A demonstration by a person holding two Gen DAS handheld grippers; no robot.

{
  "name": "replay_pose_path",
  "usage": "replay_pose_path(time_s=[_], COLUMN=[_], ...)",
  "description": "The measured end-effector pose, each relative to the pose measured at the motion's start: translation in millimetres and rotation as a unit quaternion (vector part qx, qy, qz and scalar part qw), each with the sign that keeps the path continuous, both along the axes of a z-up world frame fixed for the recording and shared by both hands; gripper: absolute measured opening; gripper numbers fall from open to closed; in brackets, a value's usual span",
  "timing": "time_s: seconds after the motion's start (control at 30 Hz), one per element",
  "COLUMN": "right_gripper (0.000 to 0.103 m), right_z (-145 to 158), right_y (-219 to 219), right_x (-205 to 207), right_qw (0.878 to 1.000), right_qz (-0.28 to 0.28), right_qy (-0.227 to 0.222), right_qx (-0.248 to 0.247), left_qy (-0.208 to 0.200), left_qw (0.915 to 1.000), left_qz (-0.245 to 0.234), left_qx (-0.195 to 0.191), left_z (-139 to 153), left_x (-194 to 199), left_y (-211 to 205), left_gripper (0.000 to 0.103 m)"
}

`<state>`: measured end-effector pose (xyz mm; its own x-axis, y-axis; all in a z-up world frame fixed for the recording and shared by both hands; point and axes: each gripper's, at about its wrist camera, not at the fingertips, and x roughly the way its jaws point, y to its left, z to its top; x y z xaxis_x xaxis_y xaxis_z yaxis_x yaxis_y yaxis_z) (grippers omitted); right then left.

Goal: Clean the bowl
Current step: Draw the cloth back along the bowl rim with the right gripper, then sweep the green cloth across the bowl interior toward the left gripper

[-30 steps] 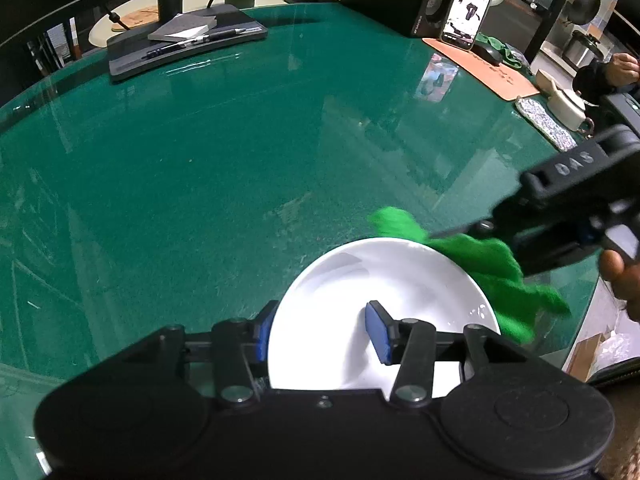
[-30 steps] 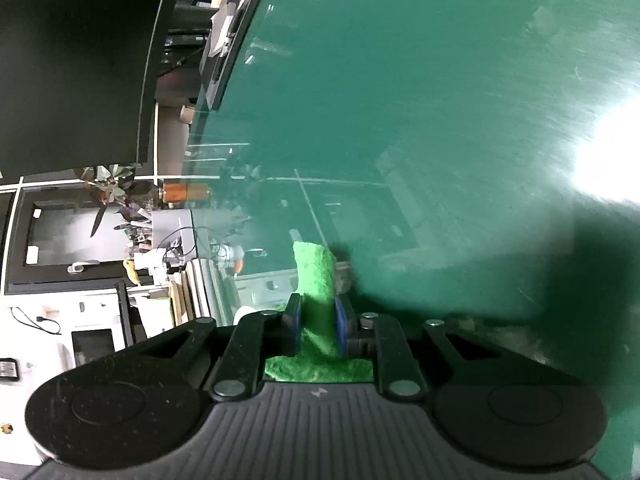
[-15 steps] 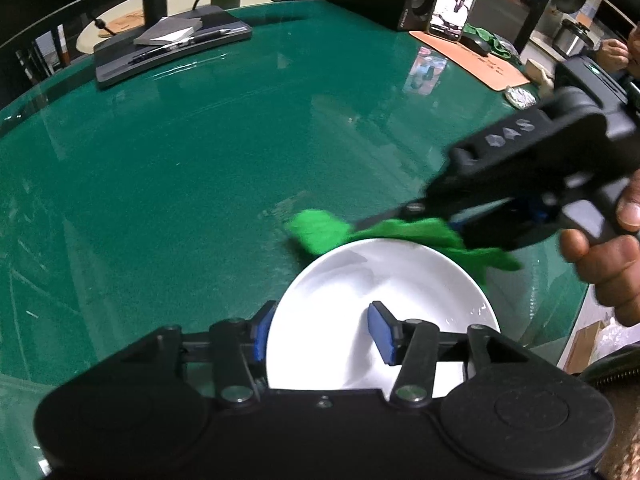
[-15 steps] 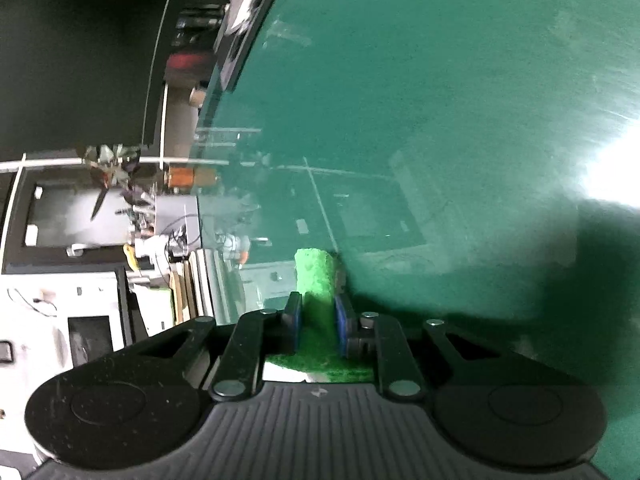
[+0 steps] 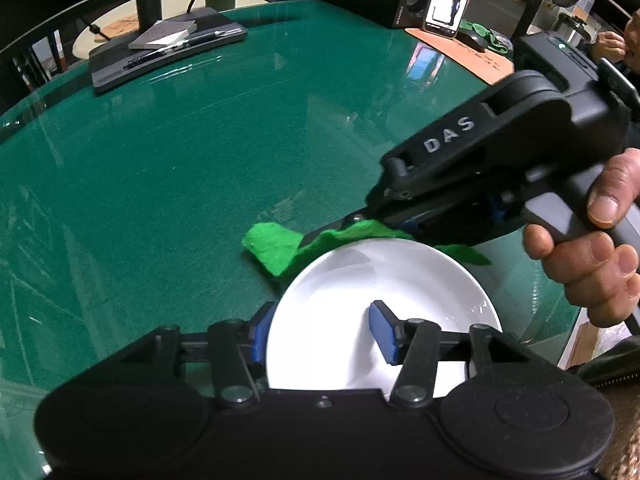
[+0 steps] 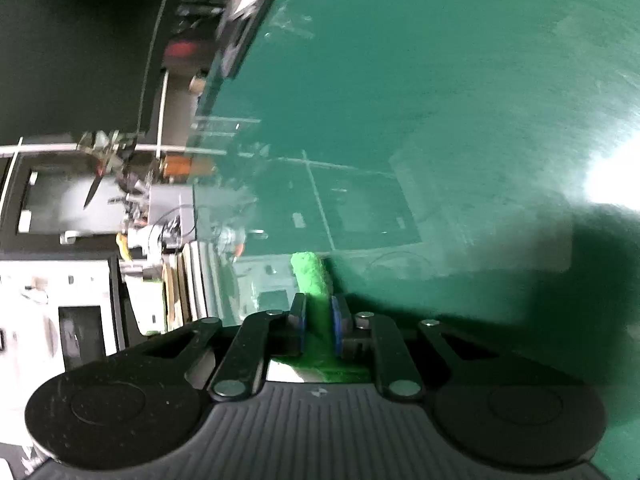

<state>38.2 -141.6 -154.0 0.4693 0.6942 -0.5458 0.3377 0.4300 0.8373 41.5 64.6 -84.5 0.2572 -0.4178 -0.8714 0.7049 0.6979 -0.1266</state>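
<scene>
A white bowl [image 5: 384,276] sits at the near edge of the green glass table [image 5: 200,160]. My left gripper [image 5: 322,334] straddles its near-left rim, one blue pad outside and one inside, shut on the bowl. My right gripper [image 5: 354,222], held by a hand [image 5: 592,256], reaches in from the right over the bowl's far rim. It is shut on a green cloth [image 5: 276,244], which drapes over the far-left rim onto the table. In the right wrist view the cloth [image 6: 310,276] sticks out between the closed pads of the right gripper [image 6: 318,314].
A dark tray with a notepad and pen [image 5: 168,46] lies at the far left. A speaker and a phone [image 5: 444,0] stand at the back, beside an orange mat [image 5: 472,56]. The table edge [image 5: 556,320] runs close on the right.
The right gripper has carried the green cloth leftward, from the bowl's right side across its far rim. The bowl has stayed put between the left fingers.
</scene>
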Motion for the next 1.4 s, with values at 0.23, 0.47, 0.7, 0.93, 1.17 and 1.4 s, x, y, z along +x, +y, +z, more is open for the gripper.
replay_pose_path(time_s=[0.23,0.47,0.7,0.93,1.17,1.4], right_gripper=[0.014,0.014,0.015,0.014,0.015,0.015], right_z=[1.7,0.3,2.1,2.9,7.3,11.3], right_y=[-36.9,-45.6,-42.1,-29.4,5.1,-20.0], right_x=[-51.3,-71.4,-56.4,-18.4,19.9,-42.9], right_qw=[0.999,0.997,0.997,0.999,0.999,1.0], right_qz=[-0.047,-0.072,-0.069,-0.041,0.014,-0.006], right_qy=[0.021,0.028,0.027,0.013,-0.013,0.016], right_qx=[0.001,0.01,0.003,-0.016,-0.027,-0.023], left_qy=[-0.009,0.006,-0.004,-0.006,-0.006,-0.014], left_qw=[0.9999,0.9978,0.999,0.9989,0.9979,0.9963], left_qz=[-0.012,0.062,0.043,0.046,0.062,0.078], left_qx=[-0.004,-0.022,-0.008,-0.008,-0.017,-0.032], left_z=[-1.9,2.1,1.4,1.4,-2.2,-6.0], left_x=[0.6,13.0,-1.2,-2.5,5.0,9.8], left_y=[-6.0,19.7,20.6,21.1,26.5,29.5], left_gripper=[0.06,0.059,0.034,0.032,0.04,0.044])
